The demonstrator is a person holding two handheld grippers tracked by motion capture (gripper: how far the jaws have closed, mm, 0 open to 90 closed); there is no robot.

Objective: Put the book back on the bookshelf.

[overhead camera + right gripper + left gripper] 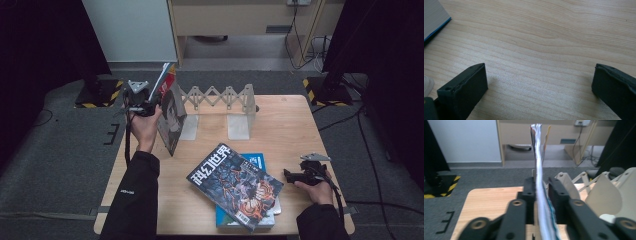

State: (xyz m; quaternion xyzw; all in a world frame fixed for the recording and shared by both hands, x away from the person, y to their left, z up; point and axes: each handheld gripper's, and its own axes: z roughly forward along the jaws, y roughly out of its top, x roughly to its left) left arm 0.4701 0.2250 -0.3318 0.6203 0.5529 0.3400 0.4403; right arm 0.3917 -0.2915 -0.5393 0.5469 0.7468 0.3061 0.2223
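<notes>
A magazine (172, 117) stands upright on its edge at the left end of an expanding white book rack (220, 95). My left gripper (156, 104) is at the magazine's upper edge. In the left gripper view the page edges (539, 150) run up between the two black jaws of the left gripper (541, 185), which stand close on either side with a thin gap. My right gripper (289, 175) rests low over the table at the right front. It is open in the right gripper view (539, 82), with bare wood between the jaws.
A dark science-fiction magazine (235, 185) lies flat on a blue book (255, 160) at the front middle of the wooden table (285, 125). The blue book's corner (434, 22) lies far left of the right jaws. The rack's white dividers (604, 195) stand just right of the left gripper.
</notes>
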